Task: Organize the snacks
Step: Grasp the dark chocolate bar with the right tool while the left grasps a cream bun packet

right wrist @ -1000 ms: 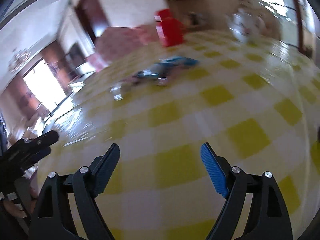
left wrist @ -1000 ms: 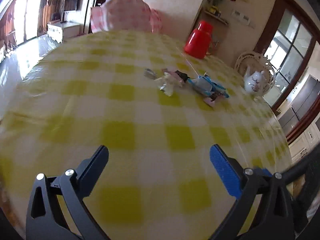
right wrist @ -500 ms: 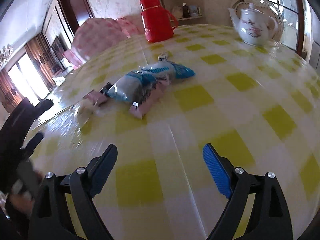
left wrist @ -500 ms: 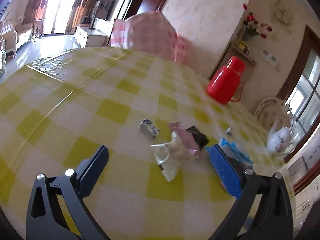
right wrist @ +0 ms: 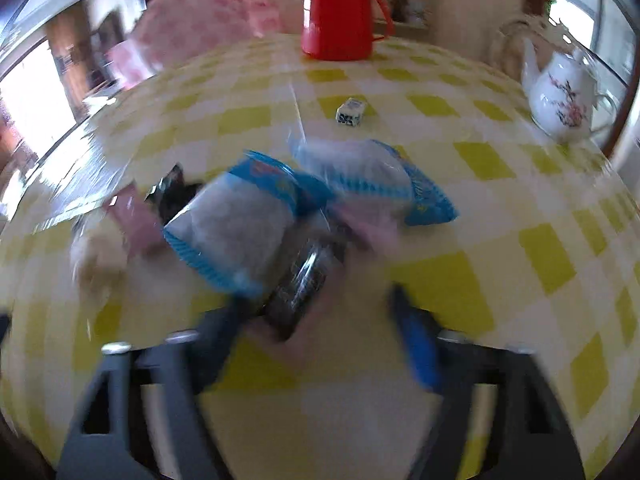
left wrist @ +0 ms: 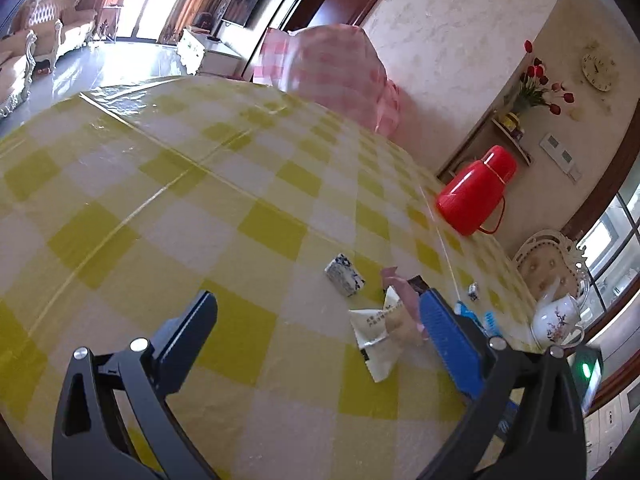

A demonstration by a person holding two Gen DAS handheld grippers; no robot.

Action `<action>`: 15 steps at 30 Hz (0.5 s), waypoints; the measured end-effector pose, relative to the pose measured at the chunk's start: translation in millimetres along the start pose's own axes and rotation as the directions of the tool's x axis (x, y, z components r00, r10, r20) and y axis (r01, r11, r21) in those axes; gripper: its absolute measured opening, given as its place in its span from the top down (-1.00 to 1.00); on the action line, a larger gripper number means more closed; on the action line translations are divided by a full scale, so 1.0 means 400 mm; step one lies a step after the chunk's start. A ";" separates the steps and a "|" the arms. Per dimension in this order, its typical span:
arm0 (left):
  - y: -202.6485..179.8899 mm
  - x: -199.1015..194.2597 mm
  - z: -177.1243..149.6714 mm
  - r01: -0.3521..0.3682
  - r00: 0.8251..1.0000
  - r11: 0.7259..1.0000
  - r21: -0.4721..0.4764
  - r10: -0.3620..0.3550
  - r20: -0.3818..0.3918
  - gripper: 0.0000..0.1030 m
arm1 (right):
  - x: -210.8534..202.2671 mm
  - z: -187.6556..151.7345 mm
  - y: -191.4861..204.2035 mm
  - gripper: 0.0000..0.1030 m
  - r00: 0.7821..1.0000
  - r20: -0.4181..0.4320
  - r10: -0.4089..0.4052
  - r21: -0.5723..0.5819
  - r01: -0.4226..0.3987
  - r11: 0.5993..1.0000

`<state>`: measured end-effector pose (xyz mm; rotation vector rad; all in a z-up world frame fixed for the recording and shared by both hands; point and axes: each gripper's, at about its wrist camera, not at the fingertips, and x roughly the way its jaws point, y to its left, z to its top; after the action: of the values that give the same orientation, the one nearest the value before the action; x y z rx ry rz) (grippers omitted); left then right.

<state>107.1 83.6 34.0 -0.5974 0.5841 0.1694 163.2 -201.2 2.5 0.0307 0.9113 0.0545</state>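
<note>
1. The table (left wrist: 160,200), under a yellow-and-white checked cloth, carries everything; its far edge curves round behind the red flask (left wrist: 474,192) and the white teapot (left wrist: 558,320), which stand toward the far right edge.
2. The snacks lie in 1 loose heap near the middle of the table: 2 blue-edged packets (right wrist: 240,232) overlapping, a dark wrapped bar (right wrist: 304,284) tucked under them, and in the left wrist view a cream packet (left wrist: 380,328) with a pink wrapper (left wrist: 404,296) against it.
3. 2 small blue-and-white sweets lie apart from the heap, 1 (left wrist: 345,279) just beside the cream packet and 1 (right wrist: 351,111) further on toward the flask.
4. The right gripper (right wrist: 316,320) is low over the near side of the heap. Its jaws have just been closing and stand partly closed, with the end of the dark bar between them; the picture is too blurred to say whether the pads press on it.
5. The left gripper (left wrist: 316,336) hovers with its jaws wide apart and nothing held, and the cream packet sits just inside its blue finger (left wrist: 448,344).
6. Doing it well, I judge: settle the right fingers squarely on the bar before lifting, so that the blue-edged packets resting on it slide off gently.
7. Open room: the near and left stretches of cloth are bare and suit sorted rows; the flask and teapot crowd the far right edge.
</note>
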 end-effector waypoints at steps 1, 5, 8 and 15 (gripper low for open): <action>0.001 -0.001 -0.001 0.002 1.000 1.000 -0.005 -0.002 0.002 -0.97 | -0.015 -0.016 -0.025 0.19 1.000 0.004 0.031 0.011 -0.031 0.999; -0.015 0.012 -0.008 0.009 1.000 1.000 0.019 -0.009 -0.022 -0.97 | -0.042 -0.046 -0.079 0.18 0.998 0.012 0.057 0.034 -0.057 0.998; -0.019 0.014 -0.010 0.008 1.000 0.999 0.035 -0.007 -0.026 -0.97 | -0.026 -0.027 -0.065 0.05 1.000 0.004 0.030 0.003 -0.030 1.000; -0.026 0.045 -0.012 0.022 0.996 0.998 0.053 -0.017 -0.087 -0.97 | 0.024 0.031 -0.034 0.26 1.000 0.000 0.027 -0.062 -0.027 0.998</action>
<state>123.0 72.2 25.7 -0.5597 0.6640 0.1094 179.3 -214.4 1.7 -0.0145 0.9083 0.1080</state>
